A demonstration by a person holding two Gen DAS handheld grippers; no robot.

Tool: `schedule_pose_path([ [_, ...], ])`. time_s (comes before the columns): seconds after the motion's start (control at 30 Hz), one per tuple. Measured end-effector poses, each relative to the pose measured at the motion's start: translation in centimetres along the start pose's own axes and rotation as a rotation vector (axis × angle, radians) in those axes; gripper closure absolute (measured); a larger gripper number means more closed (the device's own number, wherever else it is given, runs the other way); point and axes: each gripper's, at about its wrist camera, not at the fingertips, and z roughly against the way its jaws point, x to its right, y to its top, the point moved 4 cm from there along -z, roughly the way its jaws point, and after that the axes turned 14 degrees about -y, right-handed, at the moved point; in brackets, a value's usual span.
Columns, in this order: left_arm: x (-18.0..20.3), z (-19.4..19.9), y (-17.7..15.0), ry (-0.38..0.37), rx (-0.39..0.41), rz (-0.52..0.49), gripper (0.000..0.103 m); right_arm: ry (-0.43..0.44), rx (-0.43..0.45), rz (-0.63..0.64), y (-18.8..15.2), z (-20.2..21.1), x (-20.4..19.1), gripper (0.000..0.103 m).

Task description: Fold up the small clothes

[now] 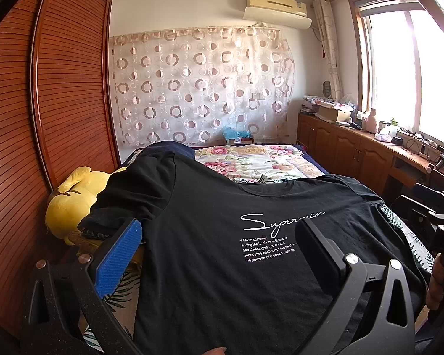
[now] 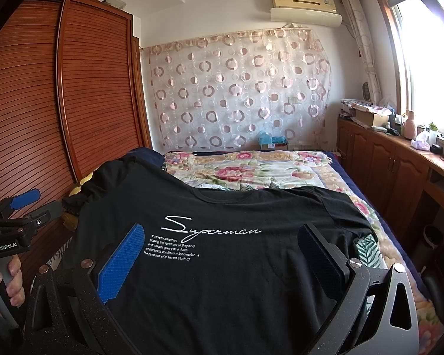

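Yellow plush toy [image 1: 74,198], floral quilt [image 2: 245,168], louvred wardrobe [image 1: 71,82], circle-patterned curtain [image 2: 236,94], air conditioner [image 1: 276,6]

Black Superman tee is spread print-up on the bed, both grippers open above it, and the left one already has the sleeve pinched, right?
Not quite: the left gripper holds nothing. The left wrist view shows its jaws wide apart above the black tee. The rest is right.

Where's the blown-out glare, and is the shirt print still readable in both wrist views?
Left wrist view: the window at right is blown out to white; the white print on the black T-shirt is sharp enough to read. Right wrist view: window also clipped, print legible; fisheye bends the wardrobe slats at left.
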Motion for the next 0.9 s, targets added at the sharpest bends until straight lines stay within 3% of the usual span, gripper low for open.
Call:
schedule_pose_path([
  [0.9,0.05,-0.13,0.04,0.002,-0.002,-0.005,0.0,0.012,0.003,0.002,-0.04,0.29,-0.14,0.0],
])
